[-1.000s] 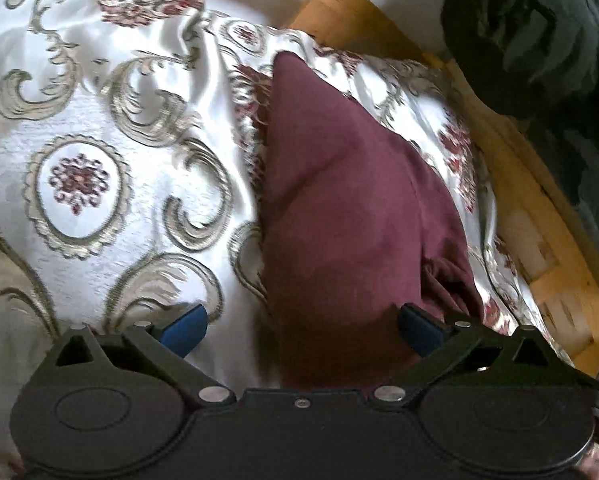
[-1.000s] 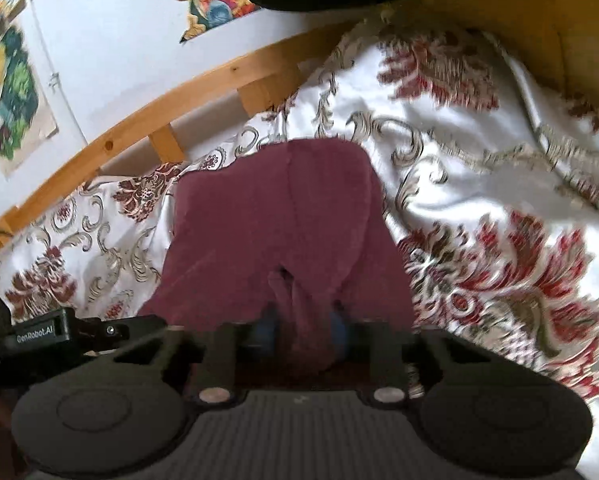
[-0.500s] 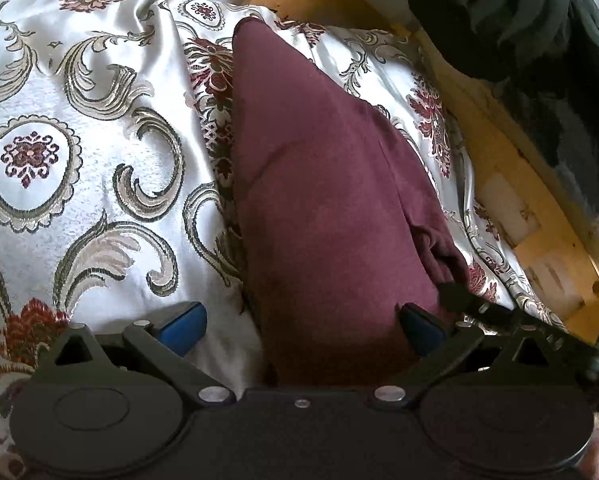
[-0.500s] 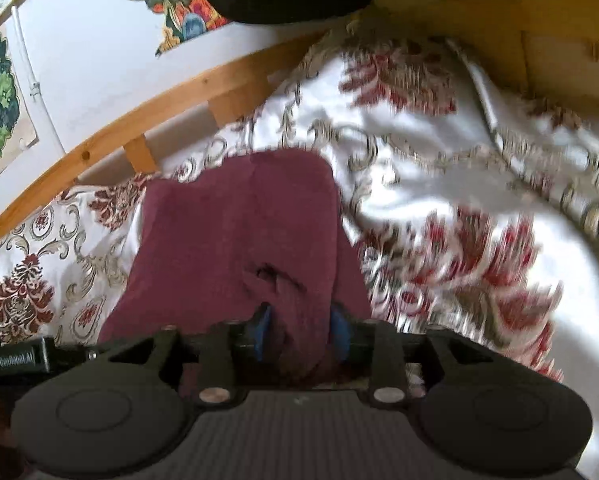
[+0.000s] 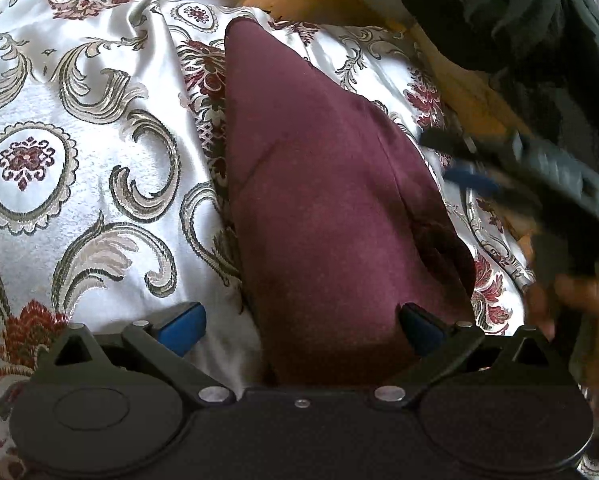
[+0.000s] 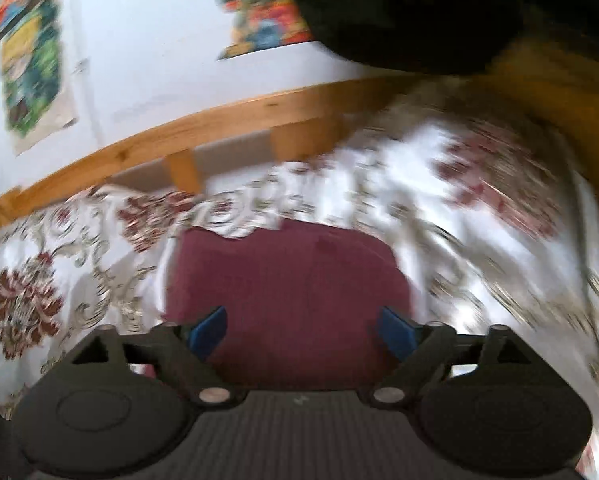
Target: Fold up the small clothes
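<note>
R tongs (image 6: 301, 332) just let go maroon garment (image 5: 331, 208), now spread; L tongs (image 5: 299, 326) spread too.

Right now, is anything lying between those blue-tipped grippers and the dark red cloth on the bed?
Nothing visible. The maroon garment lies bare on the patterned bedspread, with the open left gripper and open right gripper over its near edge.

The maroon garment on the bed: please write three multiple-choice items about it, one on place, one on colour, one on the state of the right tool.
1. Where does the maroon garment lie?
A on the patterned bedspread
B on the floor
C on a chair

2. What colour are the pads of the right tool?
A red
B blue
C yellow

3. How does the right tool stand?
A shut on the garment
B open, nothing gripped
C out of view

Key: A, bedspread surrounds it; B, both pads show blue; B, its jaws have just been opening and stand apart over the cloth.
</note>
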`<state>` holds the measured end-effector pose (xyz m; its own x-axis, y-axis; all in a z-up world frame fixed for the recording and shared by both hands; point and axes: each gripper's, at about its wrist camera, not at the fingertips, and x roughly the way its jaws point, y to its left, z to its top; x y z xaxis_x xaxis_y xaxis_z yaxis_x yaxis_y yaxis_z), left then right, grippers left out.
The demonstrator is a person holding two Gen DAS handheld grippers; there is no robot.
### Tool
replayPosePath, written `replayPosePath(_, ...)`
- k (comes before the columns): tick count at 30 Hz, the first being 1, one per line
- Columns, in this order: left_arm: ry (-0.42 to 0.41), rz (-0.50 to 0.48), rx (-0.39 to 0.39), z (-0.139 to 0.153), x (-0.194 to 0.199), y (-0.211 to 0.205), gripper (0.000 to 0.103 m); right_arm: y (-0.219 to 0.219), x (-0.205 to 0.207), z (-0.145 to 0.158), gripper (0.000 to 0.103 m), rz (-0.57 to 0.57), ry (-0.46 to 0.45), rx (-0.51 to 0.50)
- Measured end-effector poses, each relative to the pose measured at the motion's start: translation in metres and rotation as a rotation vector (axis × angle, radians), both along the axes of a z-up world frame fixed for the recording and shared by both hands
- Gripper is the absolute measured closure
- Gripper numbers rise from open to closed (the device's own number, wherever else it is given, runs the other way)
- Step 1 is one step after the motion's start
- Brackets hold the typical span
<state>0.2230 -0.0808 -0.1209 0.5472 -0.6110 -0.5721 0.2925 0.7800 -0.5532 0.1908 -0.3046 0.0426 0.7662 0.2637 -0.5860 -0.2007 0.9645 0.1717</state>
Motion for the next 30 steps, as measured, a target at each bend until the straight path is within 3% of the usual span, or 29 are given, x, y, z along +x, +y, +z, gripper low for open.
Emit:
replayPosePath(5, -0.017, -0.002, 0.007, 0.0, -0.003, -0.001, 0.001, 0.058, 0.042, -0.005, 0.008, 0.217, 0.042, -0.151)
replayPosePath(7, -0.023, -0.004, 0.01, -0.001, -0.003, -0.001, 0.001, 0.075, 0.052, -0.015, 0.01, 0.245, 0.056, -0.237)
replayPosePath(11, -0.028, -0.004, 0.006, -0.002, -0.003, -0.001, 0.001, 0.086, 0.066, -0.027, 0.009, 0.218, -0.008, -0.354)
replayPosePath(16, -0.032, -0.008, 0.004, -0.002, -0.004, 0.0, 0.001, 0.07, 0.072, -0.031, 0.007, 0.178, -0.027, -0.333)
replayPosePath(19, -0.038, -0.013, 0.014, -0.002, -0.005, -0.001, 0.001, 0.052, 0.06, -0.015, 0.004, 0.184, -0.092, -0.2)
replayPosePath(22, -0.039, -0.013, 0.015, -0.001, -0.004, -0.002, 0.001, 0.034, 0.057, -0.003, 0.003, 0.091, -0.14, -0.173)
replayPosePath(24, -0.043, -0.013, 0.018, -0.001, -0.004, -0.004, 0.001, 0.023, 0.064, -0.003, 0.011, 0.033, -0.114, -0.178)
replayPosePath(26, -0.045, -0.013, 0.019, -0.001, -0.005, -0.005, 0.001, 0.015, 0.07, -0.007, 0.029, 0.006, -0.076, -0.179)
replayPosePath(27, -0.045, -0.013, 0.017, -0.001, -0.005, -0.004, 0.001, 0.013, 0.073, -0.011, 0.032, -0.008, -0.059, -0.187)
replayPosePath(28, -0.045, -0.012, 0.016, -0.001, -0.005, -0.004, 0.001, 0.012, 0.075, -0.015, 0.042, -0.021, -0.042, -0.194)
replayPosePath(30, -0.046, -0.012, 0.016, -0.001, -0.004, -0.004, 0.001, 0.01, 0.08, -0.022, 0.08, -0.032, 0.0, -0.199)
